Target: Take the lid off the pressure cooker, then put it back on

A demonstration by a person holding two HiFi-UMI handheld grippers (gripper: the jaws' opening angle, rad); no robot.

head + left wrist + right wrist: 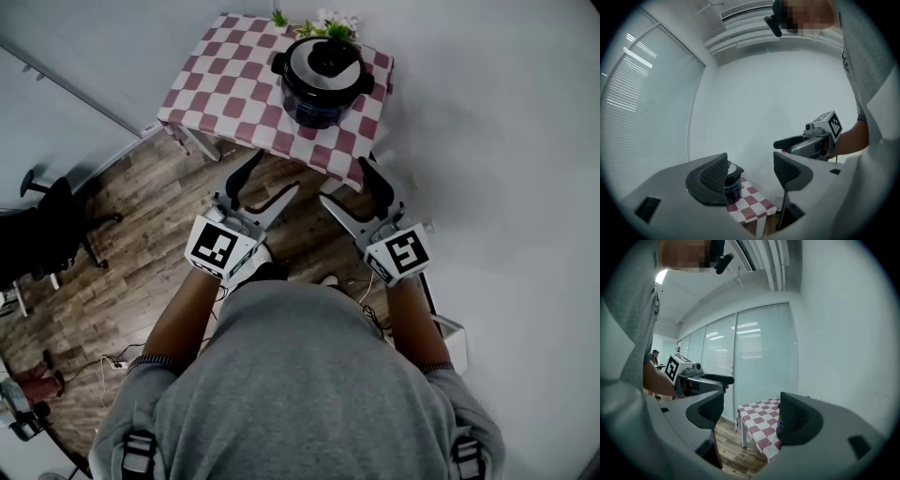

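Observation:
A dark blue pressure cooker [322, 82] with a silver lid [323, 61] and black knob stands on a small table with a red-and-white checked cloth [246, 89], far ahead in the head view. The lid sits on the pot. My left gripper [266, 183] and right gripper [346, 186] hover open over the wooden floor, short of the table's near edge, nothing between their jaws. In the left gripper view the cooker [733, 183] peeks out behind the left jaw, and my left gripper [751, 172] points at it. My right gripper [749, 414] faces the checked cloth [761, 423].
A small green plant [323, 26] stands behind the cooker against the white wall. A black office chair [52, 234] is at the left on the wooden floor [141, 244]. Cables and a white box [450, 336] lie near the person's feet. Glass partitions with blinds [761, 357] run along one side.

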